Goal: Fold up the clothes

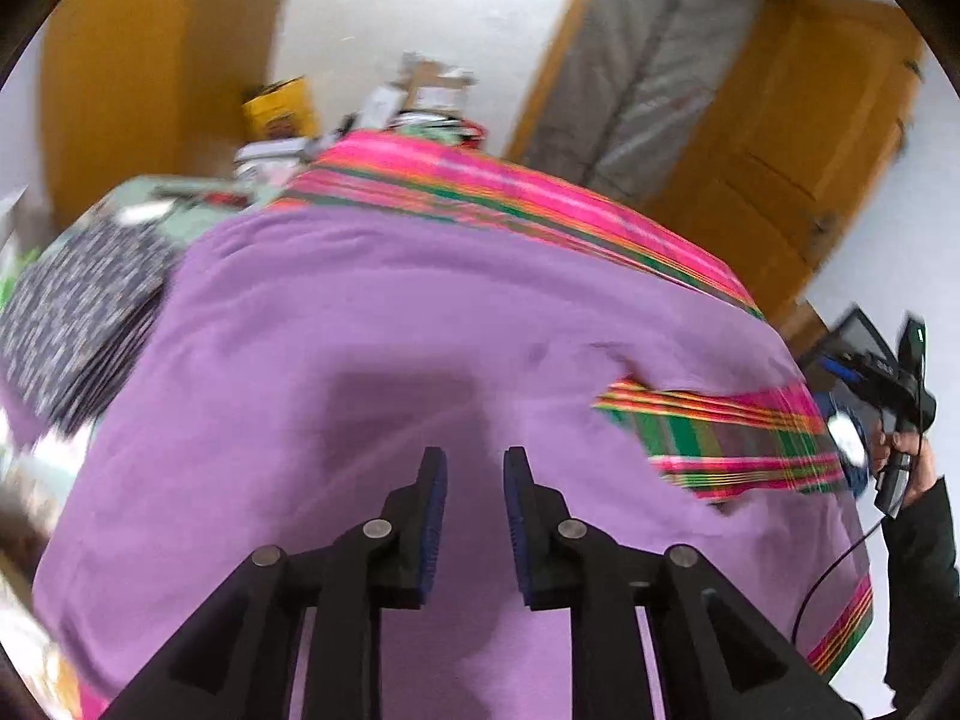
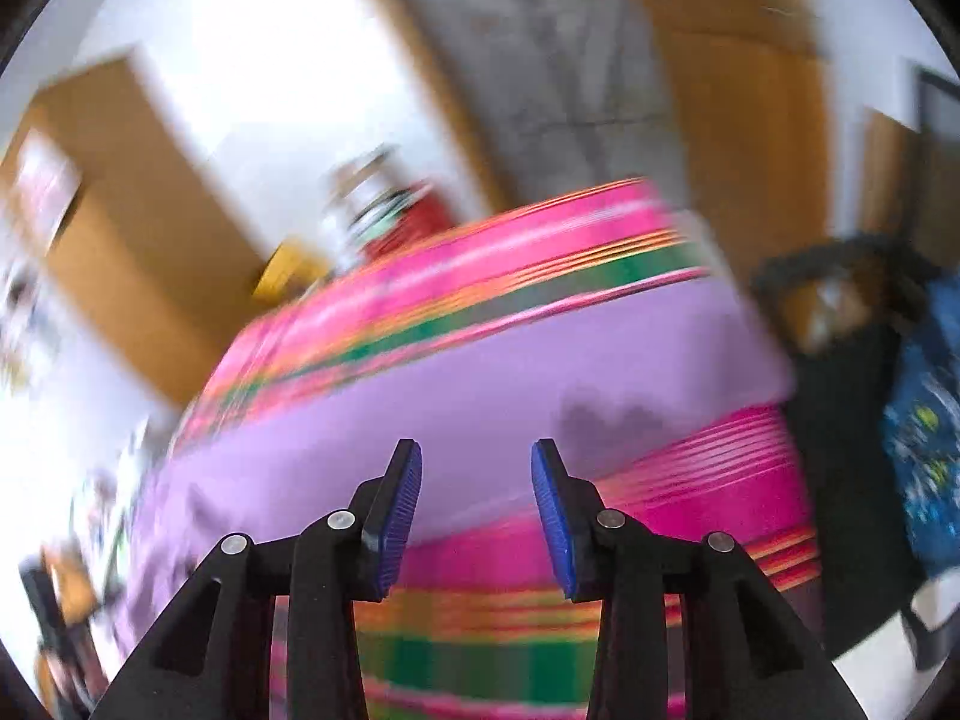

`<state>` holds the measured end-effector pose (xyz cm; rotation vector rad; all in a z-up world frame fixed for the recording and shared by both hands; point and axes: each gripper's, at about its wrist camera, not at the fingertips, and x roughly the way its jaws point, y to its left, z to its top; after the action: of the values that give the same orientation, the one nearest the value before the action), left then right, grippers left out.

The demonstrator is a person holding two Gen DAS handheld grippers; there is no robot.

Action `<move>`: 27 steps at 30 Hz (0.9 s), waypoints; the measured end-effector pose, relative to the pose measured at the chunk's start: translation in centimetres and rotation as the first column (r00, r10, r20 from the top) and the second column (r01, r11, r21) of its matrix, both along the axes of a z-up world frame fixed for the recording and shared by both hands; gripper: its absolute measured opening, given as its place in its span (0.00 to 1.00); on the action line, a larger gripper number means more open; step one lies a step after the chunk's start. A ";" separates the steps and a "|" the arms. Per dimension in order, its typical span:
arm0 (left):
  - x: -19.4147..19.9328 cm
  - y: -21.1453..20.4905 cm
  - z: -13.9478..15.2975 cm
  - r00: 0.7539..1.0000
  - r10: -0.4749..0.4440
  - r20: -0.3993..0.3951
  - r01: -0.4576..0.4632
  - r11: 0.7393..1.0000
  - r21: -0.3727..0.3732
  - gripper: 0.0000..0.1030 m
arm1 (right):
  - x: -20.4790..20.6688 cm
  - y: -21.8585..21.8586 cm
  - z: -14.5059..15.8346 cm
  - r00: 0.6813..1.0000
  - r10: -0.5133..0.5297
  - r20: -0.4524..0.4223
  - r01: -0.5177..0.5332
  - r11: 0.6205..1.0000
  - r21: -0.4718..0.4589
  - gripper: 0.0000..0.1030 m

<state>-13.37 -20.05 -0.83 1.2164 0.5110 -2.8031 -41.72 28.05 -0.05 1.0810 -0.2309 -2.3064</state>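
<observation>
A purple garment lies spread flat over a table draped in a pink, green and orange striped cloth. My left gripper hovers above its near part, jaws apart with nothing between the blue pads. In the left wrist view the right gripper is held by a hand in a dark sleeve off the table's right edge, well apart from the garment. In the blurred right wrist view the right gripper is open and empty above the purple garment and the striped cloth.
A dark patterned fabric lies at the table's left. Boxes and clutter stand behind the table. A wooden door and wooden cupboard flank the white wall. A dark chair with blue cloth stands right of the table.
</observation>
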 end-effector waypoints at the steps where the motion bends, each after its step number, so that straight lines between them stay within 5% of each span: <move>1: -1.2 1.0 0.1 0.999 -0.035 0.000 0.035 0.999 -0.023 0.21 | 1.1 -2.1 -0.2 0.998 0.057 -0.002 -0.057 0.998 0.013 0.39; 7: -6.4 5.4 -1.3 0.982 -0.180 0.049 0.185 0.975 -0.127 0.21 | 6.4 -13.4 -3.4 0.937 0.349 -0.032 -0.333 0.915 0.226 0.39; 16: -9.0 6.8 -3.9 0.972 -0.209 0.105 0.226 0.955 -0.191 0.21 | 7.9 -19.4 -5.7 0.841 0.533 -0.094 -0.450 0.785 0.426 0.39; 18: -9.2 6.7 -4.1 0.972 -0.213 0.102 0.230 0.954 -0.192 0.20 | 7.6 -19.9 -6.0 0.835 0.544 -0.089 -0.456 0.773 0.441 0.39; 20: -9.2 6.7 -4.1 0.972 -0.214 0.092 0.229 0.953 -0.197 0.06 | 7.4 -20.1 -6.3 0.829 0.553 -0.084 -0.462 0.761 0.456 0.31; 22: -8.9 6.4 -3.9 0.973 -0.215 0.079 0.226 0.957 -0.180 0.04 | 7.3 -20.3 -6.6 0.826 0.556 -0.089 -0.458 0.755 0.470 0.14; 27: -6.9 5.2 -3.0 0.970 -0.242 0.020 0.243 0.960 -0.140 0.04 | 7.2 -19.6 -5.9 0.821 0.561 -0.105 -0.466 0.766 0.442 0.07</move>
<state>-20.23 -14.81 -3.83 1.3360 0.1667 -2.9734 -34.49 8.49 -5.99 0.8943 0.5961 -1.9689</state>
